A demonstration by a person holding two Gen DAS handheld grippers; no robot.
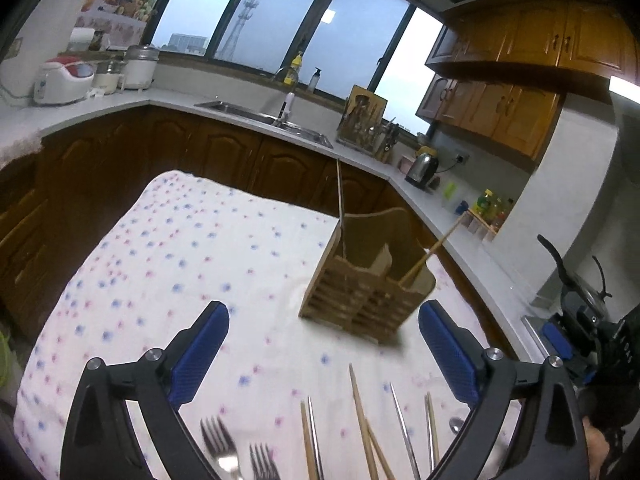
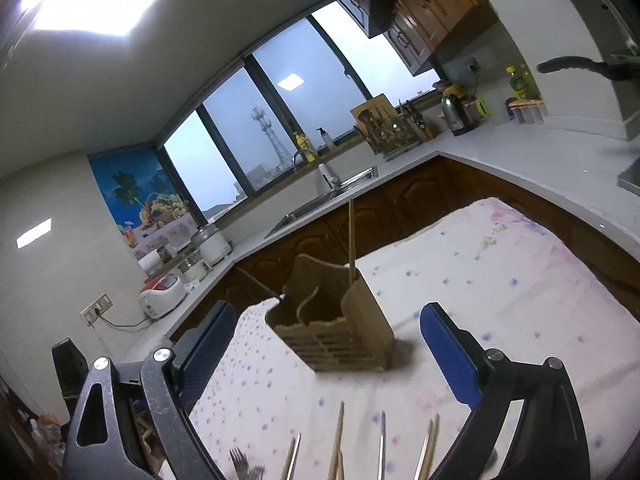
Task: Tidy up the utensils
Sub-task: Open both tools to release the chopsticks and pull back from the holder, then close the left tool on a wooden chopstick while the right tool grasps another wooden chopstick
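Note:
A wooden utensil holder (image 1: 368, 284) (image 2: 336, 332) stands on the flowered tablecloth (image 1: 180, 260) with two wooden chopsticks (image 1: 340, 208) (image 2: 351, 240) upright in it. Near the front edge lie loose forks (image 1: 218, 440) (image 2: 240, 460), wooden chopsticks (image 1: 360, 408) (image 2: 339, 432), metal chopsticks (image 1: 404, 428) (image 2: 383, 440) and a spoon (image 1: 456, 424). My left gripper (image 1: 324, 312) is open and empty above these utensils, short of the holder. My right gripper (image 2: 328, 310) is also open and empty, facing the holder from the other side.
A white counter runs around the table, with a sink (image 1: 264, 116), a dish rack (image 1: 364, 128), a kettle (image 1: 422, 166), rice cookers (image 1: 60, 80) and bottles (image 1: 490, 204). A pan (image 1: 576, 280) sits on the stove at the right. Dark cabinets stand below the counter.

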